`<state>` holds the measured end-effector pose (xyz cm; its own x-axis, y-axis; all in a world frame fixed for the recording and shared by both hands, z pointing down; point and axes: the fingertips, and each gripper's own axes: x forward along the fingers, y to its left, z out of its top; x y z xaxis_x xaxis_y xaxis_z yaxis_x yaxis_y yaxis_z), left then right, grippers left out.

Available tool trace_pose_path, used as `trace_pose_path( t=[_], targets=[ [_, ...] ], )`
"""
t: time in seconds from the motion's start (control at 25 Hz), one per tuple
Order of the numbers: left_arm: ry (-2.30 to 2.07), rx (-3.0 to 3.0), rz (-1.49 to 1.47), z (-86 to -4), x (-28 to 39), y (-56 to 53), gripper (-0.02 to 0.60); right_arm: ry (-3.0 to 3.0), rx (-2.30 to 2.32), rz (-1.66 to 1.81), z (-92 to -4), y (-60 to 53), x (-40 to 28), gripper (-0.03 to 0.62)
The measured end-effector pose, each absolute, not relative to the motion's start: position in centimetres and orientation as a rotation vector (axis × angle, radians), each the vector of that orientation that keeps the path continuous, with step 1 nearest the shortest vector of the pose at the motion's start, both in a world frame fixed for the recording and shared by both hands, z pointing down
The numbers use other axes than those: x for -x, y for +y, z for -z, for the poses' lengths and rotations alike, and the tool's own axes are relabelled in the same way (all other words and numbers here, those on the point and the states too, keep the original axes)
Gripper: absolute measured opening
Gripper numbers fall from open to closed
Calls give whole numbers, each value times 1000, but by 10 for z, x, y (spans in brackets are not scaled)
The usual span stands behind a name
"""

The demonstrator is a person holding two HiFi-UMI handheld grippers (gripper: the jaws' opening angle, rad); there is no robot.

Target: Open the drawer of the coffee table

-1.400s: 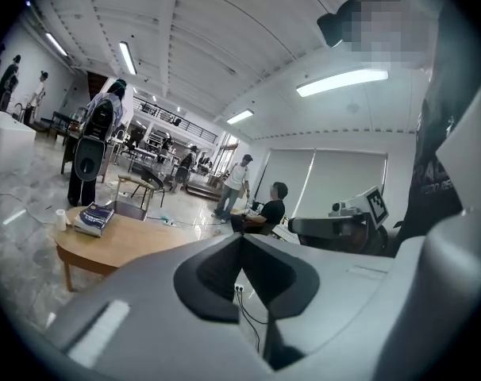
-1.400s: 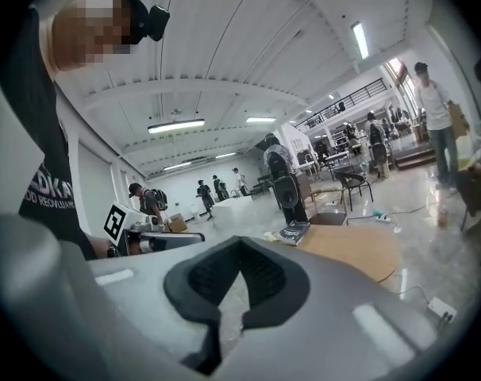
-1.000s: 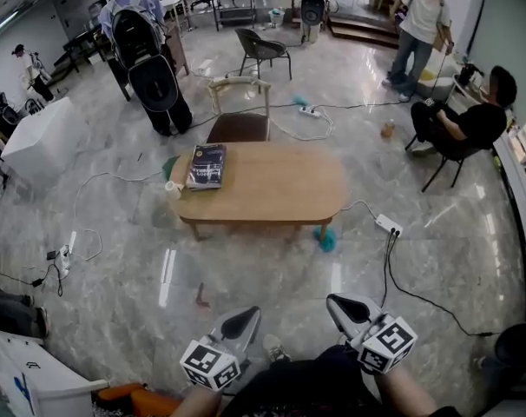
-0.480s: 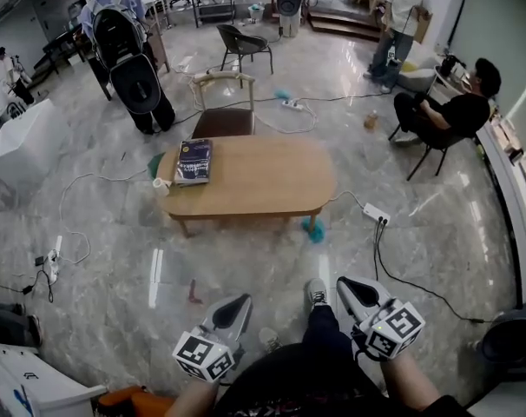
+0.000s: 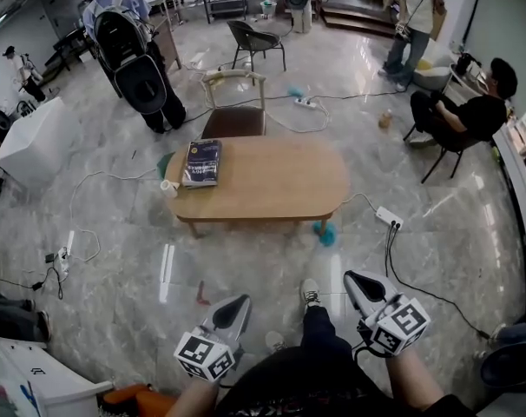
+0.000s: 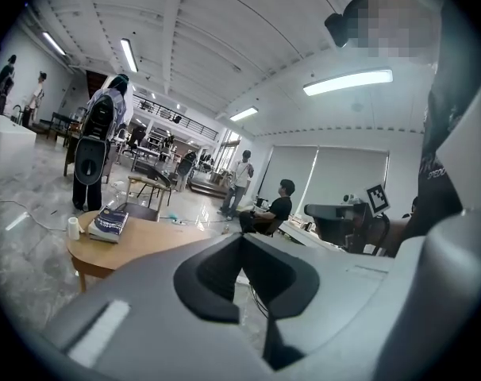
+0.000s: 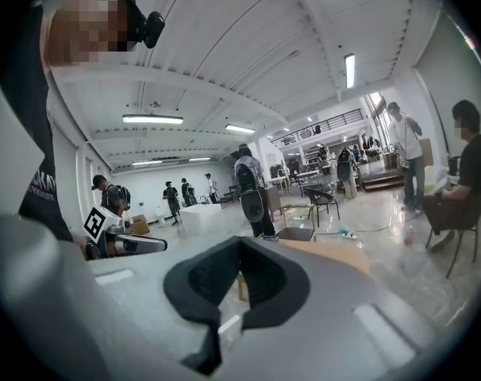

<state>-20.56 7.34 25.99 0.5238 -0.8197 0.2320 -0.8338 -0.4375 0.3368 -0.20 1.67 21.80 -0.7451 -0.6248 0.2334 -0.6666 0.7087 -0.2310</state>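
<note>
The wooden coffee table (image 5: pixel 272 189) stands on the marble floor ahead of me, with a dark book (image 5: pixel 202 162) on its left end. Its near side (image 5: pixel 254 218) shows no drawer front that I can make out from here. My left gripper (image 5: pixel 234 309) and right gripper (image 5: pixel 358 282) are held low in front of me, well short of the table, both shut and empty. The left gripper view has its jaws (image 6: pixel 242 238) closed, with the table (image 6: pixel 137 244) and the book (image 6: pixel 108 222) beyond to the left. In the right gripper view the closed jaws (image 7: pixel 240 243) cover most of the table (image 7: pixel 340 254).
A wooden chair (image 5: pixel 237 115) stands behind the table. Cables and a power strip (image 5: pixel 387 221) lie on the floor to the right, a teal thing (image 5: pixel 326 235) by the table leg. A person sits at the right (image 5: pixel 471 120); another stands at the back left (image 5: pixel 146 68). My foot (image 5: pixel 309 292) is between the grippers.
My leg and foot have come forward between the grippers. Both grippers have shifted a little across the floor view and stay shut. The table sits about as far off as before.
</note>
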Motion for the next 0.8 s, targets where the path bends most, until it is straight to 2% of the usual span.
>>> trace_pose_path(
  t=[0.8],
  targets=[
    [-1498, -2285, -194, -354, 192, -100, 8, -2695, -1124, -370, -318, -159, -43, 3]
  ],
)
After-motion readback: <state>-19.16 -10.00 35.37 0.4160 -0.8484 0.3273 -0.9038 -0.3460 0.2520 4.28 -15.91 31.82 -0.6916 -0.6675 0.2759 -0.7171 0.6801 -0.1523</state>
